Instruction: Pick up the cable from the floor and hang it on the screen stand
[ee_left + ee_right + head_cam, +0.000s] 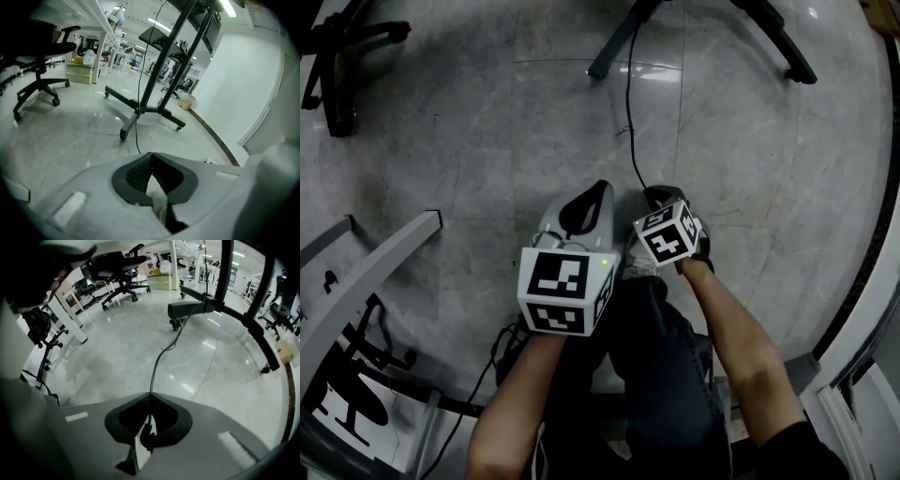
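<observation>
Pickup seemingly done, hanging not yet begun: next calls for raising the gripped end toward the screen stand (pixel 614 47) and draping it over a bar.

Well short of the stand's base: left gripper (pixel 598 192) pressed together on nothing (idle alongside); right gripper (pixel 661 199) pinching the cable (pixel 630 112), strung slack from the stand.

The floor (pixel 487 122) is pale grey marbled tile with glossy white reflections. The cable (pixel 630 112) is black, and so are the screen stand (pixel 619 42) and the office chair (pixel 40 51). The left gripper (pixel 602 190) and right gripper (pixel 654 195) are light grey with black ribbed jaw pads. Their 2 cubes (pixel 565 291) are white with black square markers. The wall (pixel 234 79) is white.
</observation>
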### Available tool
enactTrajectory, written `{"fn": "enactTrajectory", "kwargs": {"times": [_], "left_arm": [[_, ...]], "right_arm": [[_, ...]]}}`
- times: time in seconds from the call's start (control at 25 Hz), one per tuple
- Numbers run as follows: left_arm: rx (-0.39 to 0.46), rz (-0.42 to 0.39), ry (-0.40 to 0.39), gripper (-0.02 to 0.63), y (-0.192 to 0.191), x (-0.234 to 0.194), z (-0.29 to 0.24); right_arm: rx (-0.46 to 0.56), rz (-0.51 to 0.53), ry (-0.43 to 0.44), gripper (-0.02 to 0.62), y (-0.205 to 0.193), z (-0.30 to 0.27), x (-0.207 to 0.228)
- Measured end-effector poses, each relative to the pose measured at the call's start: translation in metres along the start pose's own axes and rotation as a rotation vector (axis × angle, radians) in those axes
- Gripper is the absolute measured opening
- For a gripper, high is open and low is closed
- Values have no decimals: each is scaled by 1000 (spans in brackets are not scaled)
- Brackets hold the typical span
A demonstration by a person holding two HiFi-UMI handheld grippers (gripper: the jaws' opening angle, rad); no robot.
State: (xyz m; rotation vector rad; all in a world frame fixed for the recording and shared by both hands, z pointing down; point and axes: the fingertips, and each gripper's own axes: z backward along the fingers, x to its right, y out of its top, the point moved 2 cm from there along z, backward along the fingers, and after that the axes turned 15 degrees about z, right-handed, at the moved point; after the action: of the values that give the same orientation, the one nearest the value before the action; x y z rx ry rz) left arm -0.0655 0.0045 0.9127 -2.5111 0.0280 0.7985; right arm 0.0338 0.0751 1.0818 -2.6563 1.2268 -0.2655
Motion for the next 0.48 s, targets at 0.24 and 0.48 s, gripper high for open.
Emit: {"fn": "enactTrajectory", "kwargs": {"times": [0.24, 0.48], "left_arm": [[6, 2, 10, -2, 23, 27, 51], [28, 13, 4, -2, 51, 61, 102]], "right_arm": [[47, 42, -38, 11, 29, 81, -3], [82, 90, -61, 11, 61, 159, -4]]}}
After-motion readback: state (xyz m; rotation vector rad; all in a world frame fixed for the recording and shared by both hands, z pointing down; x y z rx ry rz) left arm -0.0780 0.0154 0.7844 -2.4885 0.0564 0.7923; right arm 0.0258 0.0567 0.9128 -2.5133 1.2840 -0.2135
